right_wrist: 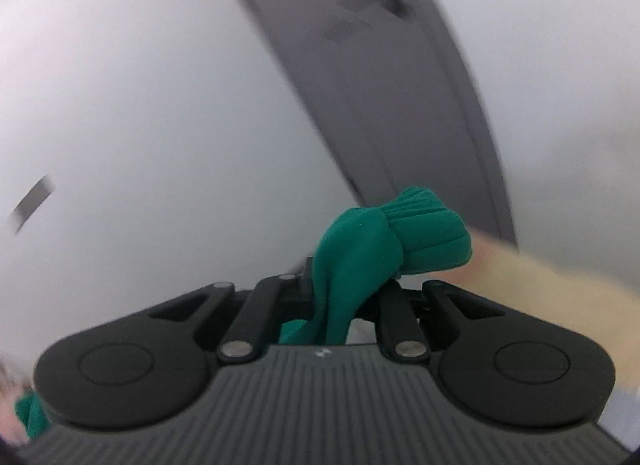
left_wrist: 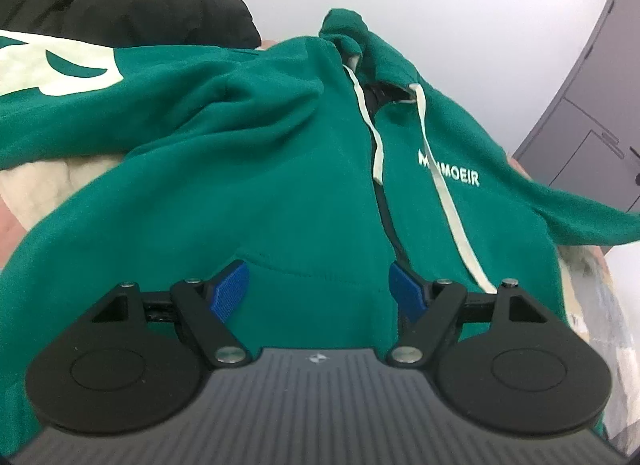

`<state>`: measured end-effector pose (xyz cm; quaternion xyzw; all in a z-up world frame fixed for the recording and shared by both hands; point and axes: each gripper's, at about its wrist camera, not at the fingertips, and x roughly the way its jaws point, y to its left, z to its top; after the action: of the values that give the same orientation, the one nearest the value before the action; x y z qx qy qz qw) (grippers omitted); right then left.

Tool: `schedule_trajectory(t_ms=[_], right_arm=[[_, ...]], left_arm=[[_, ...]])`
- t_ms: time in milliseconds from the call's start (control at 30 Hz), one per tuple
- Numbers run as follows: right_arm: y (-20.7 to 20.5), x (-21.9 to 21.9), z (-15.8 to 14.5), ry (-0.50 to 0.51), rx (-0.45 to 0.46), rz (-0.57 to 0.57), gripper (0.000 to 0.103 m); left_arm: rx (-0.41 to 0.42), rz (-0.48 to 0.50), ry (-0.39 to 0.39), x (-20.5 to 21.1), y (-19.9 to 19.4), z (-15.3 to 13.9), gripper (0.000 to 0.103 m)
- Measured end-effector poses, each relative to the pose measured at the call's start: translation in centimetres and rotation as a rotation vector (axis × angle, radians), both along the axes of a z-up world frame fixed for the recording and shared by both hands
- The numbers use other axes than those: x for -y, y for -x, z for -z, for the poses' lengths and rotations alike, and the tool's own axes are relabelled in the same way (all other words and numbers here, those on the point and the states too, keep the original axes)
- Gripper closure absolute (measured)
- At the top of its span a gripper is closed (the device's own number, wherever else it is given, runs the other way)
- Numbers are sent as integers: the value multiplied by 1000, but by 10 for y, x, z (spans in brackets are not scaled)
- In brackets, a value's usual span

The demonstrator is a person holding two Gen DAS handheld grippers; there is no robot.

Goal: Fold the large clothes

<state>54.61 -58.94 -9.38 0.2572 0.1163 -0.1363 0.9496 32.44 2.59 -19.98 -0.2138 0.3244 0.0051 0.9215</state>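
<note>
Right wrist view: the right hand-held gripper (right_wrist: 344,297) is pinching a bunched fold of the green hoodie (left_wrist: 280,169), with a ribbed cuff (right_wrist: 428,233) poking out past the fingers, so this looks like a sleeve end. The picture is smeared and shows only a pale wall and a grey door (right_wrist: 380,85) beyond.

In the left wrist view, the left hand-held gripper (left_wrist: 318,289) hangs with its blue pads (left_wrist: 232,289) spread wide, just above the hoodie's front near the pocket seam, gripping nothing. The hoodie lies face up and zipped, its white drawstrings (left_wrist: 448,201) trailing down the chest, one sleeve with a large white print (left_wrist: 56,65) flung to the side. It rests on a cream blanket (left_wrist: 60,181), with a black padded jacket (left_wrist: 120,1) behind.

The step in hand seems to be folding a sleeve inward. Next, the right should carry the cuff across the chest and lay it flat; the left could press the body down so it does not drag.
</note>
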Motion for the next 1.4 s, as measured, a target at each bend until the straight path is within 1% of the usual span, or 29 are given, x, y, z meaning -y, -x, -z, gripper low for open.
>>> schedule_trajectory(t_ms=[100,233,333,400,467,567,667,800,867,900,967,1067,1133,1200,1267,1300,1333,1367,1400], right_arm=[[15,-57,-60,174,64,-105,91],[45,-148,-122,362,148,-249,91],[79,-227,-150,522,196,-360,91],[99,-281,-155,622,221,-449,91],[115,-329,-151,703,234,-536,91],[155,-405,-142,809,241,-685,91],[191,-467,-114,886,235,-826,90],[234,-534,-64,995,183,-991,90],[240,-553,-30,1049,140,-1070,89],[253,-564,-19,1068,117,-1100,89],[256,-575,7,1089,66,-1153,89],[262,-582,44,1113,-23,-1199,88],[265,-589,61,1123,-56,-1223,88],[267,-580,70,1091,-84,-1227,86],[264,-574,72,1057,-119,-1222,75],[267,-563,76,1045,-123,-1216,57],[268,-558,74,1024,-122,-1211,39],[267,-552,74,998,-128,-1211,33],[267,-547,73,968,-139,-1219,30]], left_arm=[[16,-16,-3,-7,6,-9,22],[40,-14,13,-18,20,-21,22],[81,-22,20,-27,34,-29,22],[101,-27,42,-37,42,-35,22],[125,-43,62,-46,48,-40,22],[144,-51,97,-59,57,-45,22],[164,-66,118,-70,64,-48,22],[180,-91,175,-87,69,-50,22],[193,-103,191,-93,71,-51,22],[197,-113,199,-97,72,-51,22],[196,-130,219,-105,74,-50,22],[198,-142,243,-113,74,-48,22],[196,-148,249,-115,74,-48,22],[194,-145,248,-116,73,-47,22],[192,-137,238,-114,72,-46,22],[191,-132,232,-112,71,-46,22],[191,-128,228,-110,70,-46,22],[193,-121,222,-109,70,-46,22],[194,-116,216,-107,70,-47,22]])
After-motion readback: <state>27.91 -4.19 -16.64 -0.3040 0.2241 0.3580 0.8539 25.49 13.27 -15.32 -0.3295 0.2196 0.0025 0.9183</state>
